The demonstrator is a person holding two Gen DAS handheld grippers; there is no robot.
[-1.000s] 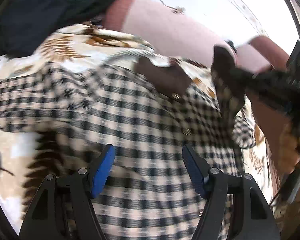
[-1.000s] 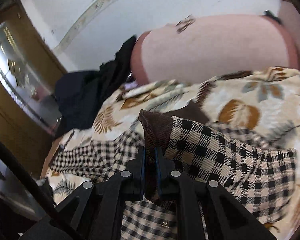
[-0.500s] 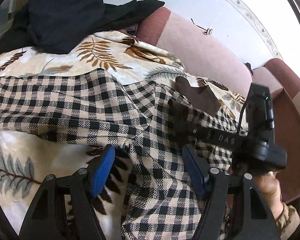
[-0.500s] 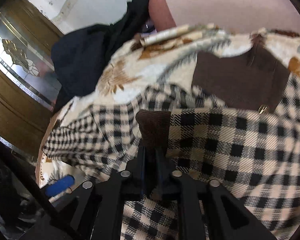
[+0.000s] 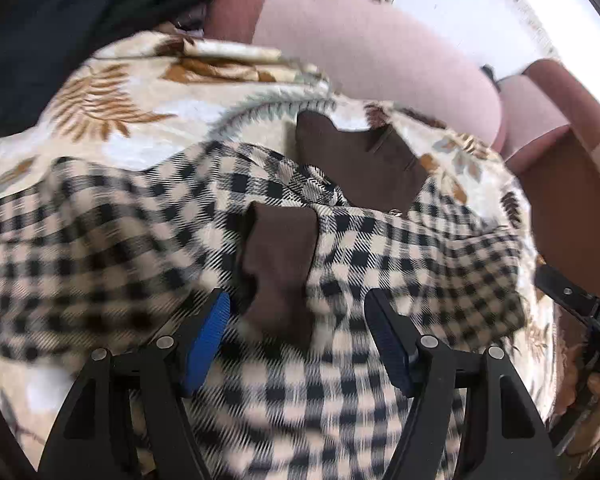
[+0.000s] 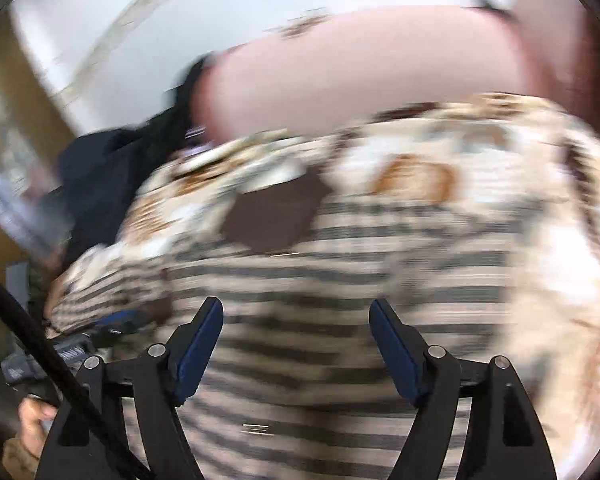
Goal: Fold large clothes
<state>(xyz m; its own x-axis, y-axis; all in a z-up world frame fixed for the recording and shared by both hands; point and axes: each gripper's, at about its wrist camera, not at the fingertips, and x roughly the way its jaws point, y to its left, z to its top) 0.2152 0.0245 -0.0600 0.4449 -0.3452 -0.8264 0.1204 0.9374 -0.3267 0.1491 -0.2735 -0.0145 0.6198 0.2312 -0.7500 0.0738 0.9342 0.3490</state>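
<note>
A black-and-beige checked shirt [image 5: 400, 248] lies spread on a leaf-print blanket. Its brown collar [image 5: 360, 164] points toward the sofa back. One sleeve is folded across the body, and its brown cuff [image 5: 278, 256] rests just ahead of my left gripper [image 5: 298, 312]. That gripper hovers open over the cloth and holds nothing. My right gripper [image 6: 296, 312] has its jaws opening wide above the blurred shirt [image 6: 340, 280], with nothing pinched between the pads. Part of the right gripper's body [image 5: 580, 308] and the hand on it show at the right edge of the left wrist view.
The leaf-print blanket [image 5: 140, 112] covers a sofa with pink back cushions [image 5: 380, 48]. A heap of dark clothes [image 5: 40, 40] lies at the far left. A wooden cabinet [image 6: 4, 128] stands left of the sofa.
The right gripper let go of the brown cuff, opened wide and drew back. The sleeve now lies across the shirt. The left gripper shifted over the shirt toward the cuff.
</note>
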